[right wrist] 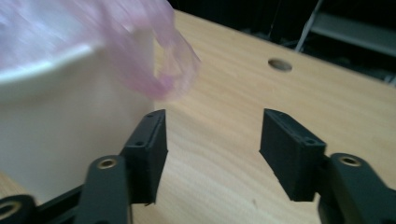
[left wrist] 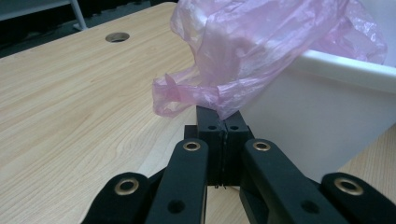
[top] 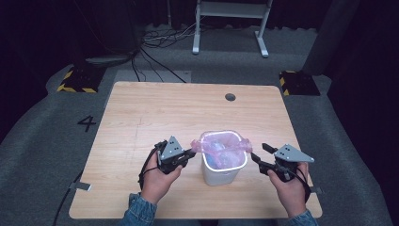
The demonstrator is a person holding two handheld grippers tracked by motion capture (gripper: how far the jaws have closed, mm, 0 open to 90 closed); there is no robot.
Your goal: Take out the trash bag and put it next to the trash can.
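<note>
Pink film of the bag liner (top: 221,144) drapes over the rim of the white bin (top: 223,168), which sits low and centre in the high view on the bench (top: 141,117); something pale blue lies inside the bag, too small to name. Our left gripper (top: 188,154) meets the bag's left edge, and our right gripper (top: 258,153) stands just off its right edge.

Through the left gripper view, our fingers (left wrist: 209,128) press together on a fold of the liner (left wrist: 224,100) at mid-frame, beside the bin wall (left wrist: 317,116). We judge that a pull on this side alone could drag the film off the rim or tip the light bin.

Across the right gripper view, our fingers (right wrist: 152,140) stand spread, nothing between them, and the loose bag loop (right wrist: 173,79) hangs at upper left. It could slip back into the bin (right wrist: 70,116).
</note>
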